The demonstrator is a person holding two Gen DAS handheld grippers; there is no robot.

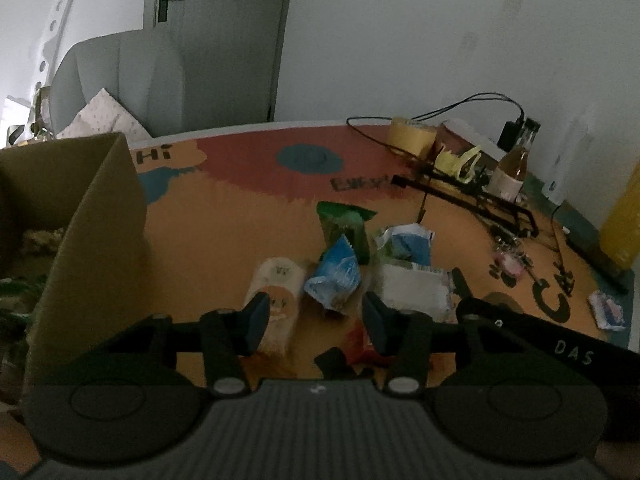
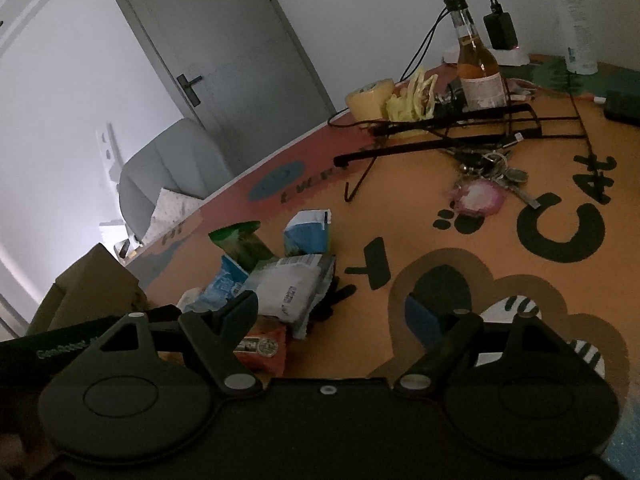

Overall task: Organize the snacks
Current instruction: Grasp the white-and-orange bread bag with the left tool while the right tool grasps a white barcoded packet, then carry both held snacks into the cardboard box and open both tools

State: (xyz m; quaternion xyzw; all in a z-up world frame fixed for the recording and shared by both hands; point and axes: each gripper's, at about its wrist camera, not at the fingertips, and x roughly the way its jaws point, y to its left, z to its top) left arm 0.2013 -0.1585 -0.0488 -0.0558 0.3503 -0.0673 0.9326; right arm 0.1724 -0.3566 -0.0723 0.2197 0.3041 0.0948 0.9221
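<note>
— Left wrist view, from the left?
— Box (image 1: pixel 92 216), then snacks (image 1: pixel 340 272) heaped on the tabletop (image 1: pixel 248 216); left gripper (image 1: pixel 314 314) hangs released above them.
— Right wrist?
— Right gripper (image 2: pixel 330 310) released beside the heap, bottle (image 2: pixel 478 68) behind.

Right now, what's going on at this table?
A person is sorting snacks with handheld tongs. Both the left tongs and right tongs are open and empty, hovering over a pile of snack packets on the painted table. A cardboard box stands at the left with some items inside. The blue packet lies in line with the left tongs' gap, not gripped yet.
</note>
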